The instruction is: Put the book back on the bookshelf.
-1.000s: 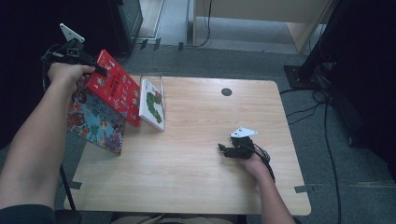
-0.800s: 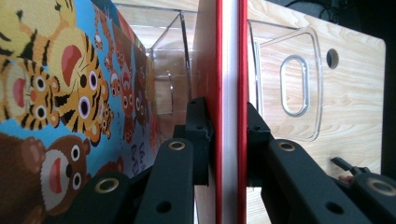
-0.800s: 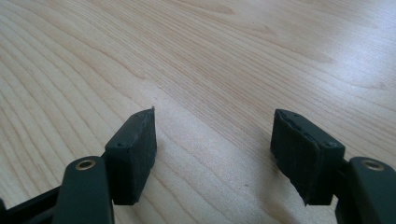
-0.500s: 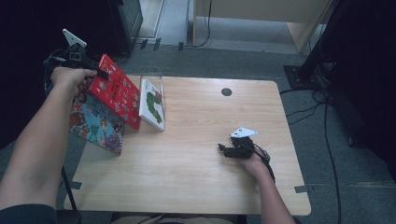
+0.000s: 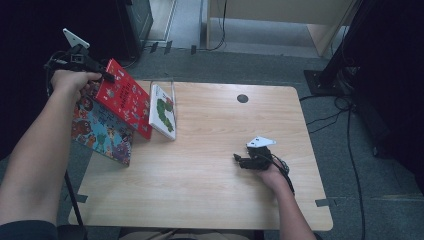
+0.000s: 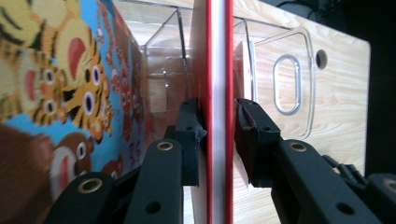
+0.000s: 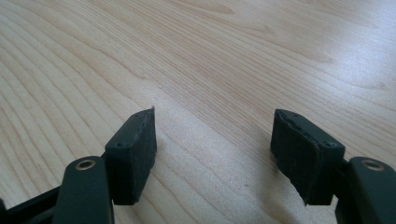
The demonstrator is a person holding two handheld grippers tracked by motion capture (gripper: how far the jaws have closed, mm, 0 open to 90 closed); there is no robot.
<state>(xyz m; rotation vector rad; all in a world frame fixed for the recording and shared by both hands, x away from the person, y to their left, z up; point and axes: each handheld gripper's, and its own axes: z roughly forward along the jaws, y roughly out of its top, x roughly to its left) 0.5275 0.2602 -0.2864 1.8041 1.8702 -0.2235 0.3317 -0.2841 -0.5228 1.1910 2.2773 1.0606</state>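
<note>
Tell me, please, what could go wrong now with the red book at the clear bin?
1. The left claw has just been opening with the red book between its jaws. The book leans, so it may tip or slide out of the bin.
2. The tiger book seems to reach past the table edge. A falling red book might push it off.

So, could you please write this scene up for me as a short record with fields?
Left hand-held gripper: jaws just been opening, red book between them; one pad touches it, the other stands apart
Red book: upright, leaning at the clear holder
Neighbours: animal picture book outside; white caterpillar book inside
Right hand-held gripper: open, empty, over the table
</note>
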